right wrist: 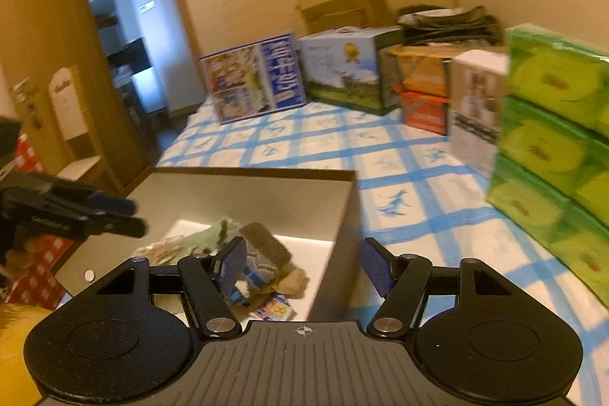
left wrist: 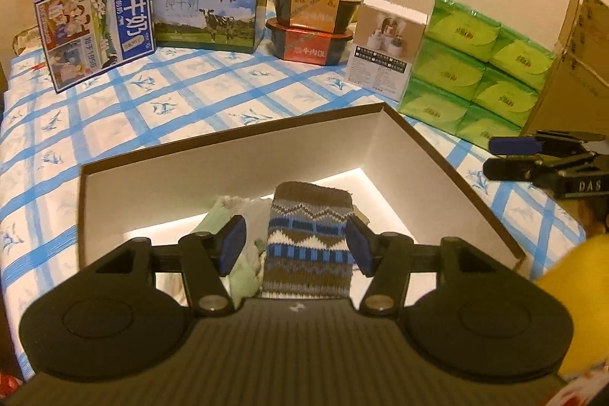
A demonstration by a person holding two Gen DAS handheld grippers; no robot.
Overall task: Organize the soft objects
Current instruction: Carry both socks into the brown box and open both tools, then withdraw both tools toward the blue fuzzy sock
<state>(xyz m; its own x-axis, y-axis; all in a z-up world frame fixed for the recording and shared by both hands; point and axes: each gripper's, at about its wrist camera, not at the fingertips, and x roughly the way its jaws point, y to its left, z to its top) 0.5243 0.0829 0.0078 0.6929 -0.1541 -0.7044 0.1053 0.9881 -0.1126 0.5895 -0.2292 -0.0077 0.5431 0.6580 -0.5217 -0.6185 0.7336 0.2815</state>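
- The knitted sock, striped brown, blue and white, lies in the open box, long side running away from the left wrist camera, right beside a pale green cloth.
- From the right wrist view the sock looks slumped over other soft bits on the box floor, with a small printed card near it.
- Left gripper: jaws apart, one blue pad on each side of the sock. The pads look clear of the knit, so I read this as a release, not a grip.
- Right gripper: jaws apart too, nothing between them, straddling the box's near right wall.
- Step in hand, as I judge it: the sock is down, and both tools need to come away cleanly.
- To do it well, lift the left tool straight up and back so a pad doesn't snag the loose knit and drag it out.
- Keep the right tool off that wall; a nudge could slide the light box across the checked cloth.
- Outward: milk cartons, stacked food tubs, a white carton and green tissue packs line the back.
- The tissue packs are soft; they seem the likeliest next pick, though that is a guess.
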